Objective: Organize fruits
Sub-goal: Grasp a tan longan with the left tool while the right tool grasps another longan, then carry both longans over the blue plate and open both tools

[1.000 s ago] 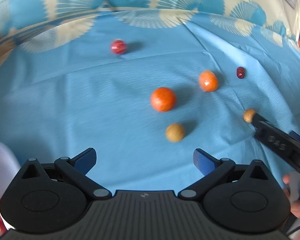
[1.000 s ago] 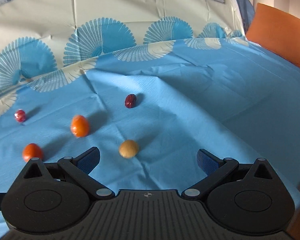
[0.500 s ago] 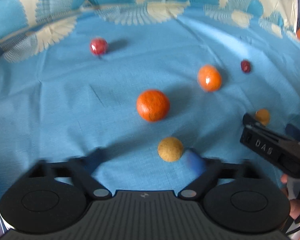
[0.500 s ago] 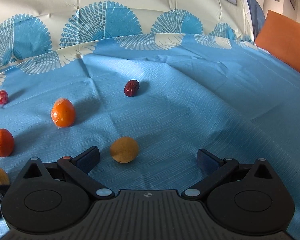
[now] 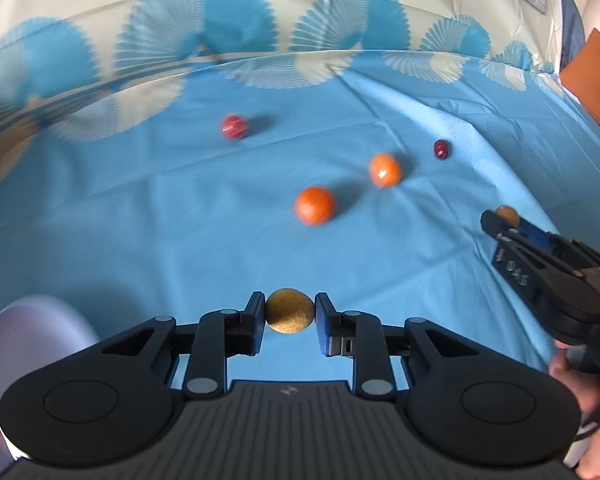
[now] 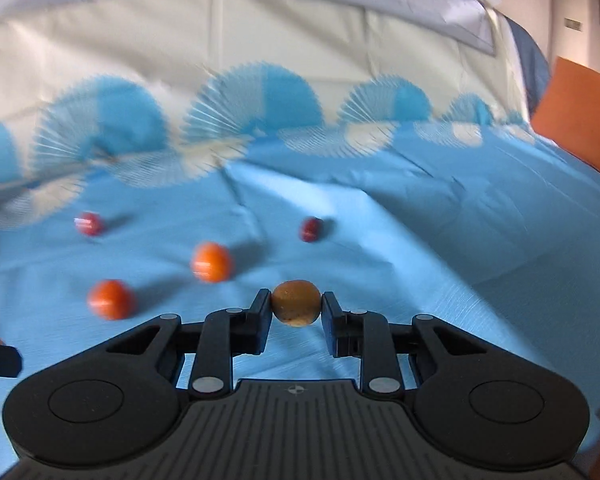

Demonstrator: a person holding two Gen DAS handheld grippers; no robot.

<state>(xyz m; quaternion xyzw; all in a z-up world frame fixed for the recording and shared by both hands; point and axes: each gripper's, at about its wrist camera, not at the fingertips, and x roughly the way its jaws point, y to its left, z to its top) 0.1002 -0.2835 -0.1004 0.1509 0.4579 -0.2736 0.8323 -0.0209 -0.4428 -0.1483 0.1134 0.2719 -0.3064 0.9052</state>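
While each hand-held gripper [image 5: 290, 316] [image 6: 296, 309] has just clamped a rough tan ball [image 5: 289, 311] [image 6: 296, 308], glossy oranges [image 5: 315, 206] rest on cloth [image 5: 140, 220].

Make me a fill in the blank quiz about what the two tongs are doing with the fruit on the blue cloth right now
1. The left tongs are shut on a ____ round fruit.
2. The right tongs grip a brown fruit, so ____ tongs are loaded.
3. On the blue cloth lie ____ orange fruits.
4. The other loose fruits are ____.

Answers: tan; both; two; red
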